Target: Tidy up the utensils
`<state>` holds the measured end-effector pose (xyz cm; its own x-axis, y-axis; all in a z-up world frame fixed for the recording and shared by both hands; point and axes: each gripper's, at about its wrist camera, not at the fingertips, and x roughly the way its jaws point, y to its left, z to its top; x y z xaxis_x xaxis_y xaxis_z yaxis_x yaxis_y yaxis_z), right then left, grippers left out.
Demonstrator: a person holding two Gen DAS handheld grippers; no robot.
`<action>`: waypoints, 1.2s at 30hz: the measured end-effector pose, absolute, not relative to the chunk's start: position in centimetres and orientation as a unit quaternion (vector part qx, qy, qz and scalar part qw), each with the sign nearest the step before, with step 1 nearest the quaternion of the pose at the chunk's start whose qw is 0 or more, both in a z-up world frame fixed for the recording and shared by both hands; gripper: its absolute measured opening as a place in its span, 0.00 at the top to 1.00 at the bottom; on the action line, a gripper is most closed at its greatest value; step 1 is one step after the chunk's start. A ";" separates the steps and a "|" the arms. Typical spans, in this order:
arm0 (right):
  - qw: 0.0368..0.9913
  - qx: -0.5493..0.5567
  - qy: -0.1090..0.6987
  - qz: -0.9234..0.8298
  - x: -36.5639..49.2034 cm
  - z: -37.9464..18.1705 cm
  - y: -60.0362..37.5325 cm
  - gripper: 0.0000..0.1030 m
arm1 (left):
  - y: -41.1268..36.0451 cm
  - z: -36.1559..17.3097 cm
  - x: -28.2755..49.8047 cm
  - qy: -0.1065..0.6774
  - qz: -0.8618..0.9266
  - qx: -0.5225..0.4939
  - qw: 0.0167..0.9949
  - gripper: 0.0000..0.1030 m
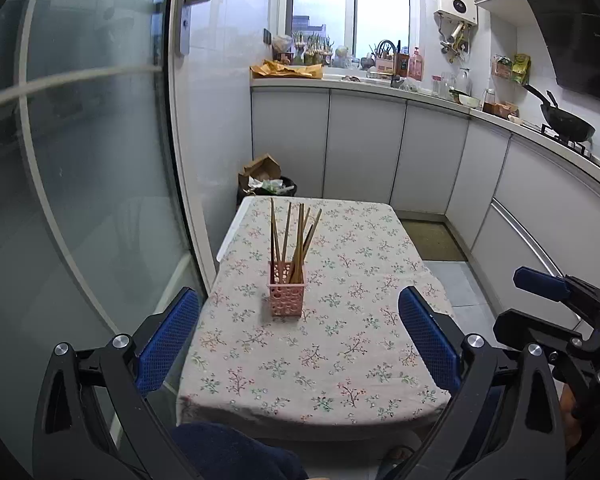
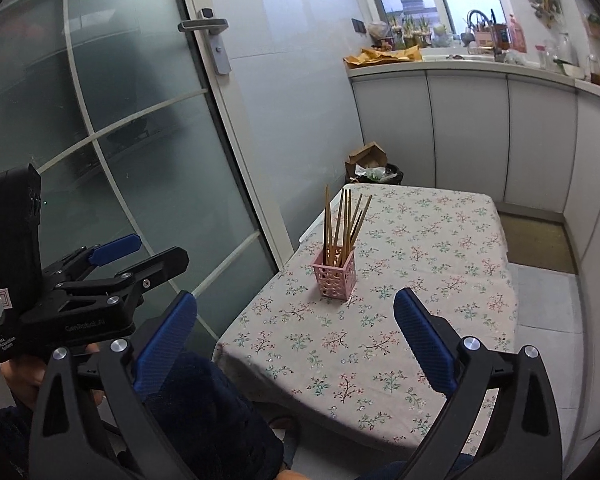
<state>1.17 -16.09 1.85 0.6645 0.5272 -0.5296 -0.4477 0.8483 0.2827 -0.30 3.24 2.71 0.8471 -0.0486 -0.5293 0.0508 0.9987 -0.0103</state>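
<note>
A: Looking down the left tool (image 1: 298,322), I see both blue pads spread wide with nothing between them. It is released and hangs short of the counter's (image 1: 380,400) near edge.

B: Same on my side. The right tool (image 2: 296,334) is spread apart and carries nothing. It sits back from the counter too, just above the person's knee.

A: The pink holder (image 1: 286,290) stands upright ahead of the left tool, a touch left of its centre line and well apart from the pads. The chopsticks (image 1: 296,236) are all inside it, fanned out and leaning different ways.

B: From the right tool, the holder is ahead and slightly left. I see no loose utensil lying on the flowered cloth.

A: So which step is this? I judge it as either the closing stage, with everything gathered, or a start before anything is pulled out. The views alone don't settle it.

B: If a move follows, it calls for a reach forward over the cloth. One tool could steady the light holder at its wall while the other pinches a single stick near its upper end.

A: Agreed. The sticks are thin and crossed, so the pinch needs a narrow closing on just one.
</note>
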 end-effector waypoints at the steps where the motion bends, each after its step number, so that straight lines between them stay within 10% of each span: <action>1: 0.911 0.060 0.308 0.266 1.0 2.1 -16.0 0.07 | 3.0 3.0 -0.4 0.273 -0.025 0.009 0.962 0.07; 36: 0.920 0.058 0.306 0.237 1.7 2.7 -17.3 0.07 | 1.2 3.5 -0.5 0.278 -0.026 0.041 0.959 0.07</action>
<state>1.75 -17.26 2.75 0.7004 0.4707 -0.5366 -0.4001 0.8814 0.2510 -0.52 1.22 3.50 0.8440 -0.0269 -0.5357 0.0721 0.9954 0.0636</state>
